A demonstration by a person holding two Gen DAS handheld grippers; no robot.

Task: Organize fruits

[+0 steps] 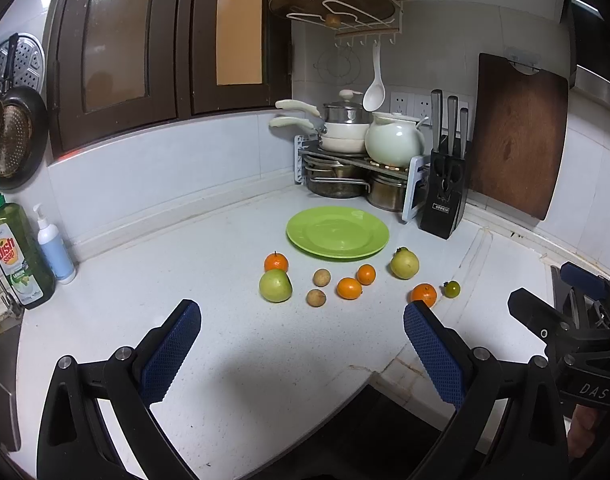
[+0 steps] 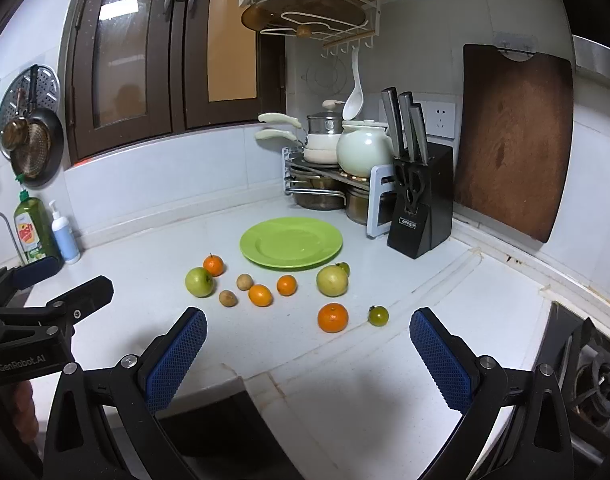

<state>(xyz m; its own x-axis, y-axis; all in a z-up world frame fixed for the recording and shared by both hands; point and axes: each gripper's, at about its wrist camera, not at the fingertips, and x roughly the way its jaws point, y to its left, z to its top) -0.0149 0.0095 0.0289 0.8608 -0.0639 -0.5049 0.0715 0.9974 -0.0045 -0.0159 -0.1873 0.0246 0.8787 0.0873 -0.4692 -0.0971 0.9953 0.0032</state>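
An empty green plate (image 1: 337,233) (image 2: 291,243) sits on the white counter. In front of it lie loose fruits: a green apple (image 1: 275,285) (image 2: 200,281), a yellow-green guava (image 1: 404,265) (image 2: 332,280), several oranges such as the one at front right (image 1: 423,294) (image 2: 333,317), two brown longans (image 1: 322,277) (image 2: 244,281), and a small green tomato (image 1: 452,289) (image 2: 378,315). My left gripper (image 1: 301,316) is open and empty, well short of the fruits. My right gripper (image 2: 308,326) is open and empty, just in front of the front-right orange.
A pot rack (image 1: 345,168) with a white teapot, a black knife block (image 1: 445,196) (image 2: 421,208) and a leaning wooden cutting board (image 2: 513,140) stand behind the plate. Dish soap (image 1: 19,256) and a pump bottle stand at left. A stove (image 2: 593,376) is at right.
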